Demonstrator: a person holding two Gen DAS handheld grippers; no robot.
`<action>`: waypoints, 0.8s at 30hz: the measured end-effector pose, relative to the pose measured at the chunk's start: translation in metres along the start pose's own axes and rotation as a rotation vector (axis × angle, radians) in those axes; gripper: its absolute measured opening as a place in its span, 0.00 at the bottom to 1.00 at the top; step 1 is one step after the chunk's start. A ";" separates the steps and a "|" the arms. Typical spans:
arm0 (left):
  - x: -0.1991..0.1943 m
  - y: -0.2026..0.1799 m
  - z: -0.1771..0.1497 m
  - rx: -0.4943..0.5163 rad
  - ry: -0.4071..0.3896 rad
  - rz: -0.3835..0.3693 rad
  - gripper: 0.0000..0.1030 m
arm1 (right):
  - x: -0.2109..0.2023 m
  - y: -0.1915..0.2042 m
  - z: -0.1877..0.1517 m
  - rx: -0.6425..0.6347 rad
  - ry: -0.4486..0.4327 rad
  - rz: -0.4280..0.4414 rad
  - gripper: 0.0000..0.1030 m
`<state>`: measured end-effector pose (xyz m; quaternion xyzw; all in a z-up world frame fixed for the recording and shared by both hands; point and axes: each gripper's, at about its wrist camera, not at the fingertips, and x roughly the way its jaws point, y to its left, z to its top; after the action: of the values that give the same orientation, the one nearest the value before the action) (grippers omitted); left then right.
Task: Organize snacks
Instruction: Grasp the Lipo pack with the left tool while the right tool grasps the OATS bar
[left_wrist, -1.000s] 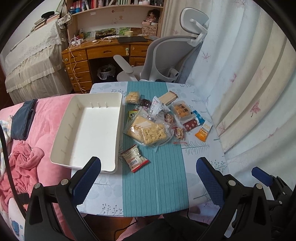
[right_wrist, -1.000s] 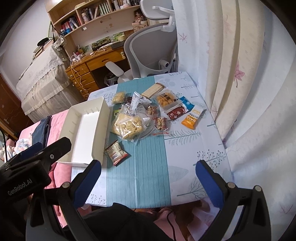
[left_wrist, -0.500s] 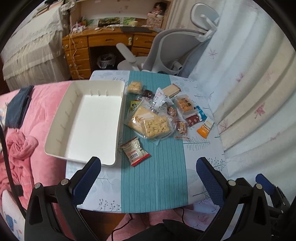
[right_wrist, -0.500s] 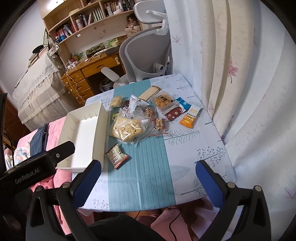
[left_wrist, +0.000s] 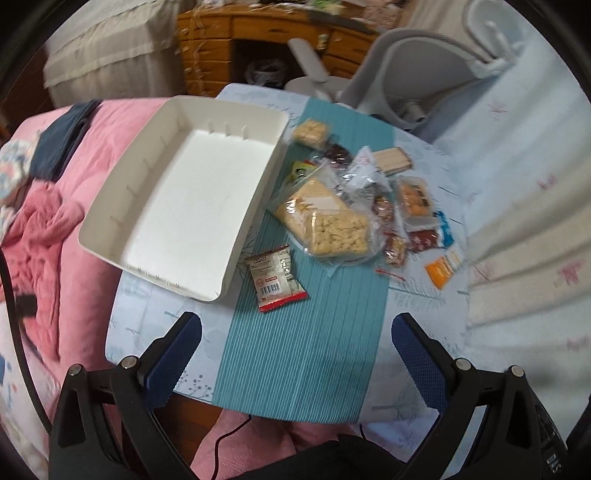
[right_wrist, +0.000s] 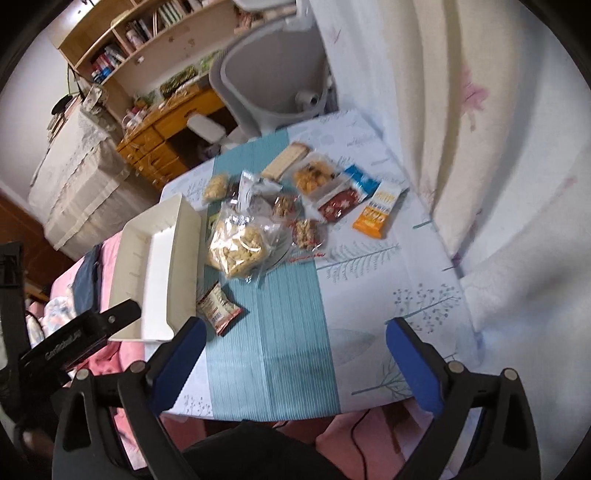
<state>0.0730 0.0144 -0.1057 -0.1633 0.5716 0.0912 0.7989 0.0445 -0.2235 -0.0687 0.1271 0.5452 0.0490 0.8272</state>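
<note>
I am holding both units above the near edge of the tabletop (left_wrist: 155, 325), and nothing is grasped yet. The left hand-held gripper (left_wrist: 295, 343) is spread wide with nothing between its blue pads; the right hand-held gripper (right_wrist: 295, 347) is likewise spread and carrying nothing.

The white tray (left_wrist: 258, 192) is sitting at the left side of the tabletop, partly overhanging the pink bedding (left_wrist: 74, 229), and its inside is bare. The snacks are lying to its right on the teal runner (left_wrist: 306, 354): a small red-and-white packet (left_wrist: 276, 277) just beside the tray's near corner, a large clear bag of biscuits (left_wrist: 328, 221) beyond it, and a cluster of smaller packets reaching out to an orange packet (right_wrist: 376, 214) near the curtain.

I am judging the step in hand to be the approach for a first pick. The red-and-white packet is the nearest and lies apart from the pile, so I am treating it as the clean target for the left unit.

- I am lining up the pads across the packet's short side.
- I am lowering until both pads straddle it flat, so the foil does not skid.
- I am avoiding any push on the tray, since its overhang may let it tip.
</note>
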 end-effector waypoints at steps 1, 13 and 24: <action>0.006 -0.003 0.002 -0.013 0.007 0.017 0.99 | 0.005 -0.004 0.005 -0.002 0.018 0.008 0.93; 0.094 -0.003 0.008 -0.220 0.083 0.135 0.99 | 0.081 -0.068 0.062 0.057 0.102 0.041 0.91; 0.155 0.012 0.003 -0.368 0.146 0.231 0.99 | 0.149 -0.114 0.107 0.203 -0.025 -0.028 0.91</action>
<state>0.1223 0.0204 -0.2528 -0.2460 0.6164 0.2727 0.6965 0.1959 -0.3172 -0.1916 0.2032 0.5386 -0.0197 0.8175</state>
